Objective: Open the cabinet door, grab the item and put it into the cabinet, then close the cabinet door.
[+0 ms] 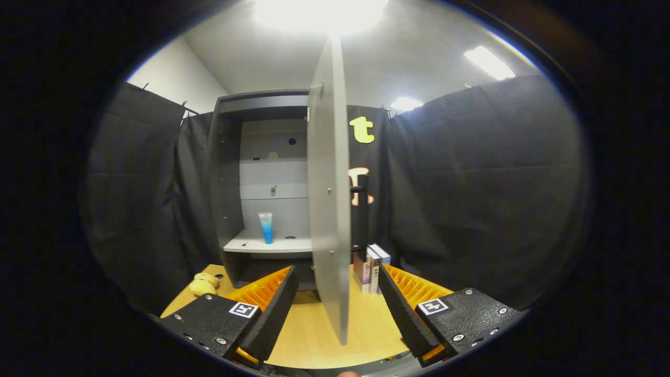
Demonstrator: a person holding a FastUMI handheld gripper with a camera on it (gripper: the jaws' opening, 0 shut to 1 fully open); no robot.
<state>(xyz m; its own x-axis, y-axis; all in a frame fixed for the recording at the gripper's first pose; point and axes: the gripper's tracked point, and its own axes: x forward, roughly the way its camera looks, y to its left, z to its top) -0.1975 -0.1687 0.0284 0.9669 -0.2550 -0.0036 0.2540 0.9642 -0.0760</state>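
A dark cabinet [230,173] stands on the wooden table, its grey door [328,209] swung out edge-on toward me, reaching between my fingers. A blue and white tube [266,227] stands upright on the cabinet's pale shelf [261,245]. My gripper [335,309] is open, its fingers spread to either side of the door's lower edge without touching it. Nothing is held between them.
Several small boxes [372,267] stand upright on the table [314,335] just right of the door. A yellow soft toy [204,284] lies at the table's left, beside the cabinet's base. Black cloth walls surround the table.
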